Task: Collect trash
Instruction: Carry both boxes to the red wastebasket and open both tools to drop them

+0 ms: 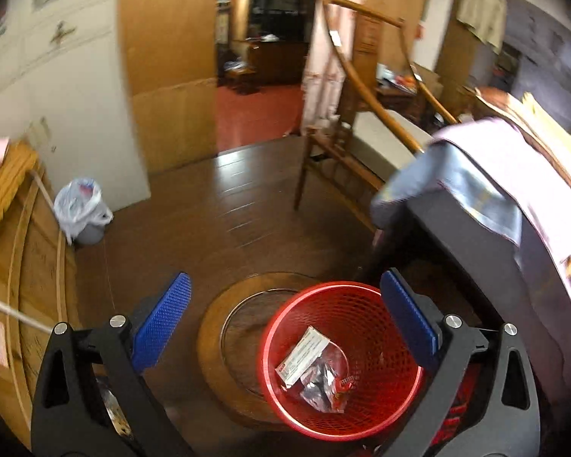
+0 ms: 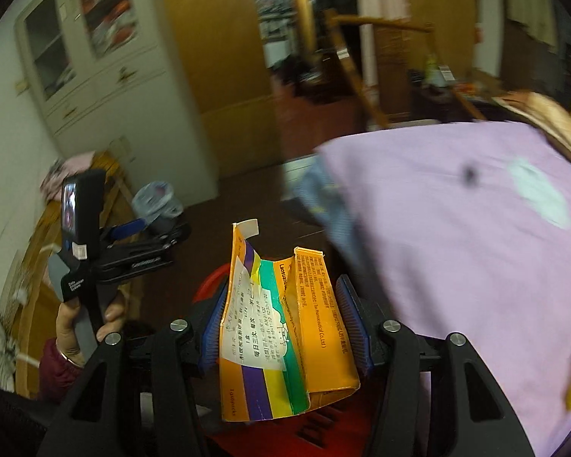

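A red mesh waste basket (image 1: 384,415) stands on the floor below my left gripper (image 1: 285,320), which is open and empty above it. Inside lie a white printed card (image 1: 304,354) and a crumpled silver and red wrapper (image 1: 323,384). My right gripper (image 2: 285,323) is shut on a flattened orange medicine box (image 2: 281,335) with purple, yellow and green stripes and a white label. The red basket's rim (image 2: 209,282) shows just behind that box. The left gripper (image 2: 144,243) also shows at the left of the right wrist view, held in a hand.
A table with a pink cloth (image 2: 456,251) is at the right. A wooden chair (image 1: 346,144) stands behind it. A grey bin with a plastic bag (image 1: 82,211) sits by the white cabinet (image 1: 76,87). A round wooden piece (image 1: 224,346) lies beside the red basket.
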A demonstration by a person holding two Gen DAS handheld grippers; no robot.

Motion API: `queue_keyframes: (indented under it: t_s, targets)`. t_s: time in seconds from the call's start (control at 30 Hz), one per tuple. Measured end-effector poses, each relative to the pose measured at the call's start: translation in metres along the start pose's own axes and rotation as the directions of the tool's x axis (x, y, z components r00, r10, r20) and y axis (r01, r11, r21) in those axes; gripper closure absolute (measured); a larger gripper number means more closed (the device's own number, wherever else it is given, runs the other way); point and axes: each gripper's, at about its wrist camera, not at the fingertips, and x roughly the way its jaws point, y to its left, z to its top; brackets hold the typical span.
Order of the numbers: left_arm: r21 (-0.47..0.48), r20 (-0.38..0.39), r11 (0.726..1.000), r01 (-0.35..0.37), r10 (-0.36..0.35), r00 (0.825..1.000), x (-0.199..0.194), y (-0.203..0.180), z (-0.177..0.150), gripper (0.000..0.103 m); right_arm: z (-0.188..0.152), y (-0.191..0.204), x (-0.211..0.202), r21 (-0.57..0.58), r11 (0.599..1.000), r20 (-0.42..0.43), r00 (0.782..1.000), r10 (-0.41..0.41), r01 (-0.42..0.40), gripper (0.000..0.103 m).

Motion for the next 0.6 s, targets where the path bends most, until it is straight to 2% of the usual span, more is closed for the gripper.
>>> queue_keyframes:
  t_s: [0.07,0.1,0.13,0.33,0.6]
  targets:
    - [-0.037,-0.008,0.999,0.003,-0.003,1.000,0.001,0.015,0.001,0.007,0.009,0.016,0.022,-0.025,0.999,-0.015,0.999,0.042,-0.042,0.039]
    - [-0.050,-0.010,0.999,0.001,-0.002,1.000,0.001,0.022,0.002,0.007,0.013,0.023,0.032,-0.035,0.997,-0.024,0.998,0.062,-0.063,0.029]
    - [-0.058,-0.010,0.998,-0.001,0.001,1.000,0.002,0.025,0.003,0.007,0.016,0.029,0.042,-0.036,0.997,-0.034,0.997,0.068,-0.069,0.026]
    - [-0.052,0.000,0.998,-0.033,0.033,0.999,0.001,0.026,0.003,0.007,0.021,0.026,0.051,-0.015,0.998,-0.049,0.997,0.062,-0.063,0.025]
    - [-0.005,-0.007,1.000,-0.007,0.007,1.000,-0.003,-0.001,0.003,0.007,0.011,0.000,0.024,0.041,0.999,0.007,1.000,0.016,-0.017,0.024]
